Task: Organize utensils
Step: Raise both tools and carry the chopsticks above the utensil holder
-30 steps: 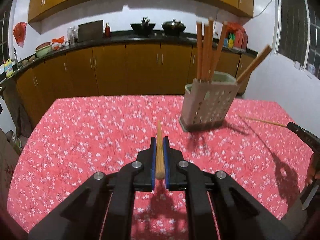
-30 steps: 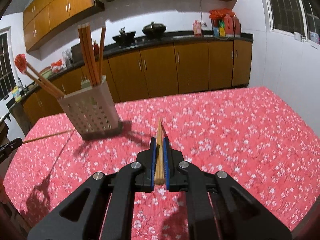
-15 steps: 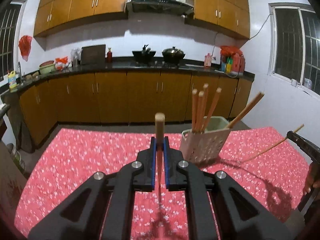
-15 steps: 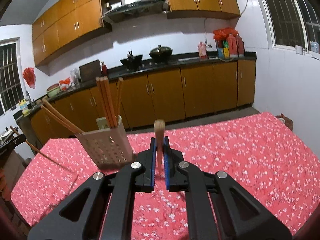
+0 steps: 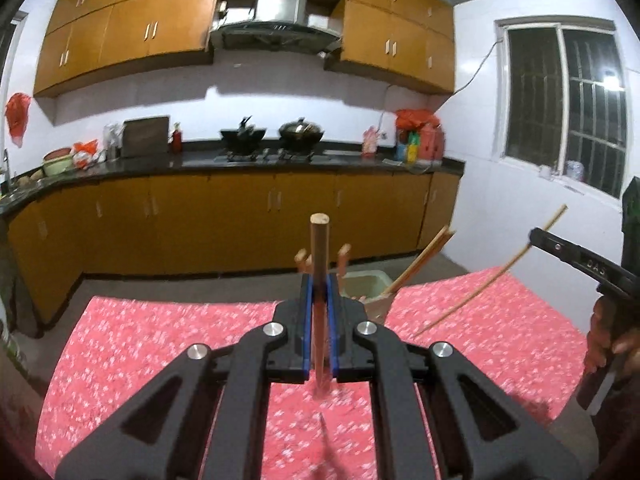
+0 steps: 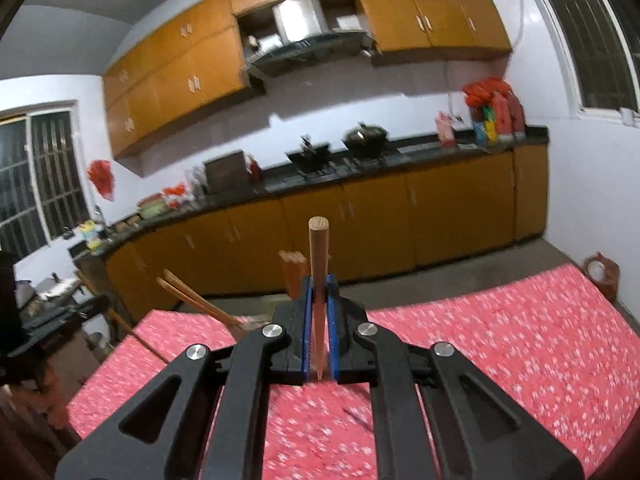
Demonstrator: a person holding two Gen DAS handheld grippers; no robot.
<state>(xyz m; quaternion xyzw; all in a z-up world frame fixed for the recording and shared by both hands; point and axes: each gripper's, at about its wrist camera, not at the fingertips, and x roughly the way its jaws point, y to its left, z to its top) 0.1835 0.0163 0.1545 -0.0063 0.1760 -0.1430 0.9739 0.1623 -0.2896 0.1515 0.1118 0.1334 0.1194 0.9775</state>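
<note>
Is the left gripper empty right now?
No, the left gripper is shut on a chopstick that stands up between its fingers.

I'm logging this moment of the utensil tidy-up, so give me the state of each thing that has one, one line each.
Left gripper: jaws shut on a chopstick.
Left chopstick: held upright, thick end up, off the table.
Right gripper: jaws shut on a chopstick.
Right chopstick: held upright, thick end up.
Utensil holder: on the table, partly hidden, several chopsticks in it.
Table: covered by a red flowered cloth.
</note>
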